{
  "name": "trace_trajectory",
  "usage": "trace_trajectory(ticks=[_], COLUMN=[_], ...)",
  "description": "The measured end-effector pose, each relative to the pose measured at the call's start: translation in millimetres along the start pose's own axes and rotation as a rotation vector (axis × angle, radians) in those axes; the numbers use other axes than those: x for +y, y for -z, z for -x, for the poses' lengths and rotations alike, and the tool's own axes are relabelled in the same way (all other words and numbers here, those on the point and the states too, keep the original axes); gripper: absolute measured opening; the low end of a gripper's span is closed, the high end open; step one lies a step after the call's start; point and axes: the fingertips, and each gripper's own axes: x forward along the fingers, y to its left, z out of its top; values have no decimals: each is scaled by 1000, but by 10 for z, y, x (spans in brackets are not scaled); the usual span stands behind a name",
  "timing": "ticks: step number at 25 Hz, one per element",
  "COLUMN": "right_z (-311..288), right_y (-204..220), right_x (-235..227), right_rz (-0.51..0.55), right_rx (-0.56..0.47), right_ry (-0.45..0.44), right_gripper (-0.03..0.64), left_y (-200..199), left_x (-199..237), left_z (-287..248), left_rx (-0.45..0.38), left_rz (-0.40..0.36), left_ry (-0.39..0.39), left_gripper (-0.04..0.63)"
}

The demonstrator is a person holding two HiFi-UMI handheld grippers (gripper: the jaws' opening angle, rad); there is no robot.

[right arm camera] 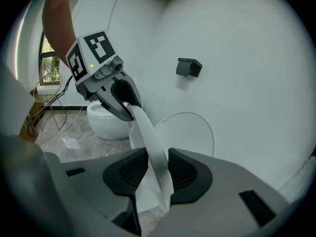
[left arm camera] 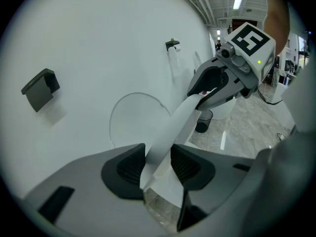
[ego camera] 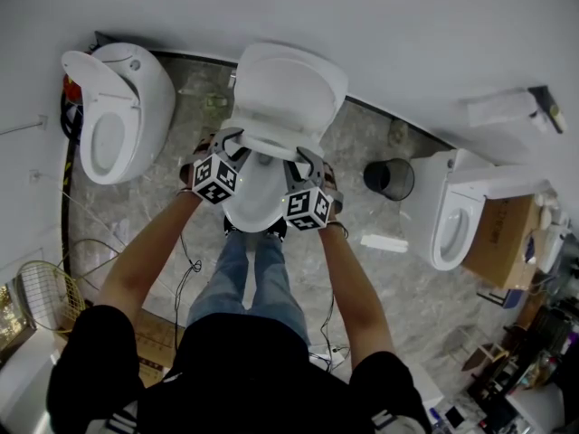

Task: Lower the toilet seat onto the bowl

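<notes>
A white toilet stands against the wall with its lid (ego camera: 291, 87) upright. The seat (ego camera: 269, 149) is tilted partway down over the bowl (ego camera: 256, 202). My left gripper (ego camera: 237, 145) is shut on the seat's left rim and my right gripper (ego camera: 303, 165) on its right rim. In the left gripper view the white seat (left arm camera: 178, 121) runs between the pads of the left gripper (left arm camera: 158, 164) across to the right gripper (left arm camera: 213, 90). The right gripper view mirrors this: the seat (right arm camera: 146, 132) sits pinched in the right gripper (right arm camera: 158, 169), and the left gripper (right arm camera: 123, 100) clamps its far end.
Another toilet (ego camera: 118, 111) stands at the left and a third (ego camera: 457, 217) at the right. A black bin (ego camera: 389, 179) sits between the middle and right ones. A cardboard box (ego camera: 503, 239), a wire basket (ego camera: 43, 297) and floor cables lie around. My legs stand close to the bowl.
</notes>
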Motion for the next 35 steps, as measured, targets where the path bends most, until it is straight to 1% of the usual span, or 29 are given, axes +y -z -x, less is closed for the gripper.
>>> trace_trajectory(ticks=[8, 13, 19, 32, 35], right_z=[117, 164, 239, 354, 371], right_y=[132, 192, 304, 577, 650], right_x=[305, 456, 698, 1260, 1389], right_rz=[25, 28, 59, 162, 175], right_rx=[-1, -2, 5, 45, 53], right_ry=[-39, -67, -104, -179, -206], right_gripper=[147, 153, 158, 169, 173], left_y=[191, 290, 454, 865, 971], left_x=[-254, -368, -568, -1012, -1116], left_z=[105, 148, 197, 304, 317], left_rx=[22, 21, 44, 127, 151], left_rz=[6, 8, -9, -97, -127], left_ry=[30, 52, 60, 97, 108], left_gripper=[164, 167, 175, 201, 206])
